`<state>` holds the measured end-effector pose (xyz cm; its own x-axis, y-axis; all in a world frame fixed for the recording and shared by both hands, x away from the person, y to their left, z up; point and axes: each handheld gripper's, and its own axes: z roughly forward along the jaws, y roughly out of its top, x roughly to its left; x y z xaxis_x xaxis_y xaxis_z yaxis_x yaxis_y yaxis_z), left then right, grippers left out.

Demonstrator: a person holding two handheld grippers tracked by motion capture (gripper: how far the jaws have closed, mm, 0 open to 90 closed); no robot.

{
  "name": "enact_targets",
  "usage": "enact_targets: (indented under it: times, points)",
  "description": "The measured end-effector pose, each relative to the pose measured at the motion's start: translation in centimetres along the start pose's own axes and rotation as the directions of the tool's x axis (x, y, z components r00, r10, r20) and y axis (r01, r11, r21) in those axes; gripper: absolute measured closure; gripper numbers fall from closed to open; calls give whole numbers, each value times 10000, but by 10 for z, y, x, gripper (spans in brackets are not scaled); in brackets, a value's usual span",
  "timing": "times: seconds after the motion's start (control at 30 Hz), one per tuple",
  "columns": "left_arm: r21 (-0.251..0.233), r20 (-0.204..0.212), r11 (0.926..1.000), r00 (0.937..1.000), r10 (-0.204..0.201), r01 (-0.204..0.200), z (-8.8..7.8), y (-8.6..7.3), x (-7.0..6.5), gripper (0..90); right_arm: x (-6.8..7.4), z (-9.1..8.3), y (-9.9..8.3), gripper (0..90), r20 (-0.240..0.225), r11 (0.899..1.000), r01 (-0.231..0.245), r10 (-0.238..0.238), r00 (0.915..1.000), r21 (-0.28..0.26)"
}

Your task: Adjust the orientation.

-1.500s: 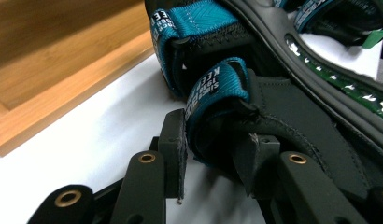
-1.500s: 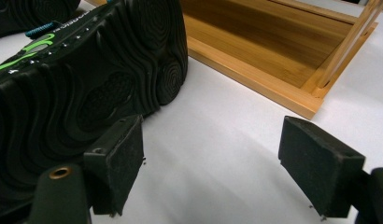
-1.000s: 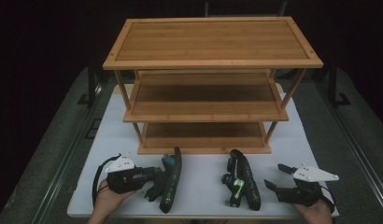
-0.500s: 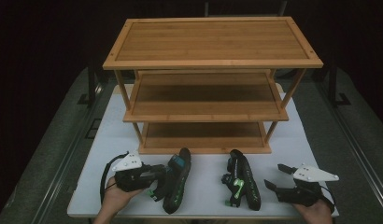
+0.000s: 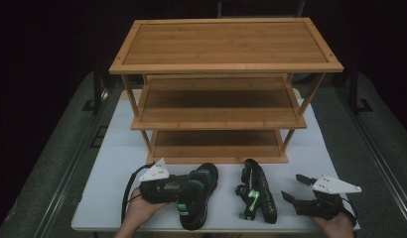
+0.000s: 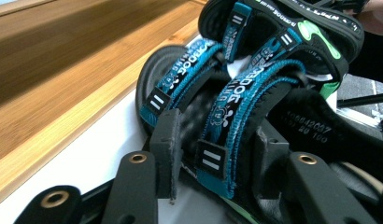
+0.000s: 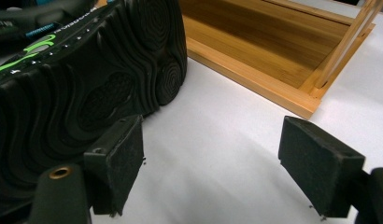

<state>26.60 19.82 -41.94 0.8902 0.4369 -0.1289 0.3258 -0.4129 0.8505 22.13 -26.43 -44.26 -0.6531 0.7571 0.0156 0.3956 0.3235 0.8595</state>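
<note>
Each black gripper (image 5: 310, 190) carries a grey three-cornered plate, brass-ringed holes, square jaws and a black cable.

In the left gripper view, the blue straps of the nearer sandal (image 6: 236, 121) bear white lettering seen upside down; it seems to read "OUTDOOR", though the letters cannot be made out fully. Small rubber tabs on the straps carry two short white bars. Its dark inner lining shows faint stamped digits, roughly "20 100" in the lower row; the upper row is too blurred. The farther sandal (image 6: 283, 28) has white lettering along its edge, unreadable.
</note>
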Motion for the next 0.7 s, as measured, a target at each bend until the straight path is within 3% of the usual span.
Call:
enact_targets:
  times: [0.37,0.6,0.7]
  points:
    - [24,95,10000,9999,-41,41,12,2,-8,490,5,-2,5,233,-327,9989,-143,128,9994,-455]
    - [24,209,10000,9998,-29,29,13,4,-12,432,14,-7,16,343,-671,9927,-207,128,9977,-1189]
    - [-3,222,10000,9998,-14,14,13,4,-13,420,24,-9,25,444,-937,9859,-28,-131,9955,-1671]
